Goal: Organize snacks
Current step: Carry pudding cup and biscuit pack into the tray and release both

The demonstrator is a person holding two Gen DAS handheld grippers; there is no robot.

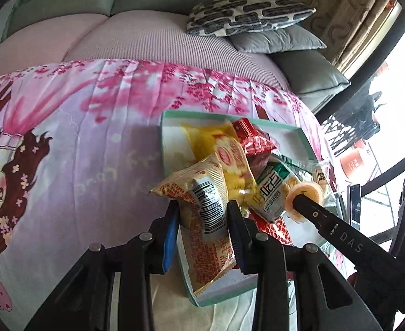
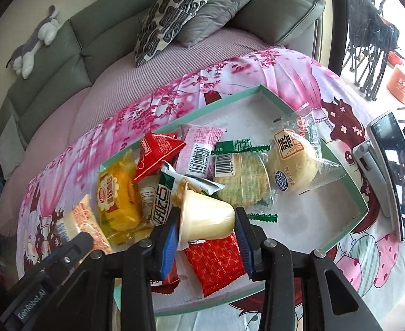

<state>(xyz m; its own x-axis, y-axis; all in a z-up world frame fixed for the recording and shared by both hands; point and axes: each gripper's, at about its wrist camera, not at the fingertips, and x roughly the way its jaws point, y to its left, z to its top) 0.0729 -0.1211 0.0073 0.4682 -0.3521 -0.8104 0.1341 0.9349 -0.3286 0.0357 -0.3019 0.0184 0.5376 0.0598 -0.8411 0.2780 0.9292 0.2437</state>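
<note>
Over the shallow tray (image 2: 364, 205), left gripper (image 1: 202, 215) pinches a crinkly packet (image 1: 205, 215); right gripper (image 2: 206, 220) clamps a smooth cup (image 2: 206, 216).

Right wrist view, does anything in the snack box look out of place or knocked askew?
Nothing spilled or torn. The shallow mint-green cardboard box is lopsided: packets pile on one side, the far corner bare. The right gripper holds a pale yellow pudding cup on its side.
</note>
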